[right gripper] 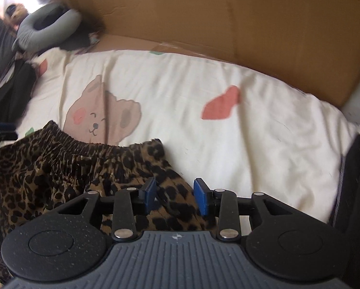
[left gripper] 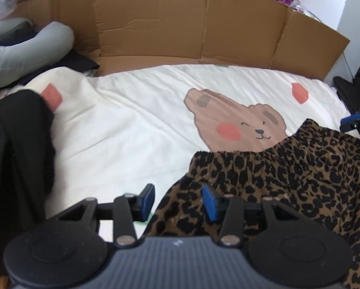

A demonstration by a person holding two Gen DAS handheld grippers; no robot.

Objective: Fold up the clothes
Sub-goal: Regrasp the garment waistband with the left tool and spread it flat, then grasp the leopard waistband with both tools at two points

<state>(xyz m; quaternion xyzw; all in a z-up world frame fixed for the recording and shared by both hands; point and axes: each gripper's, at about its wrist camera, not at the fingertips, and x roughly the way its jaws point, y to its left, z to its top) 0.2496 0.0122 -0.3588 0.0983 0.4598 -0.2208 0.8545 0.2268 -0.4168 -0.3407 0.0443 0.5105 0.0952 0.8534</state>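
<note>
A leopard-print garment [left gripper: 288,180] with an elastic waistband lies on a cream bedsheet [left gripper: 131,120] printed with a bear. My left gripper [left gripper: 178,202] is open over the garment's left edge, one finger over the sheet and one over the fabric. In the right wrist view the garment [right gripper: 59,168] fills the lower left. My right gripper [right gripper: 175,196] is open over its right edge, with fabric between the pads. The right gripper's blue tip [left gripper: 350,121] shows at the far right of the left wrist view.
A cardboard wall [left gripper: 204,29] stands along the bed's far side. A grey U-shaped pillow [left gripper: 23,45] and dark clothes [left gripper: 18,144] lie at the left. Dark fabric [right gripper: 358,180] hangs at the right edge of the right wrist view.
</note>
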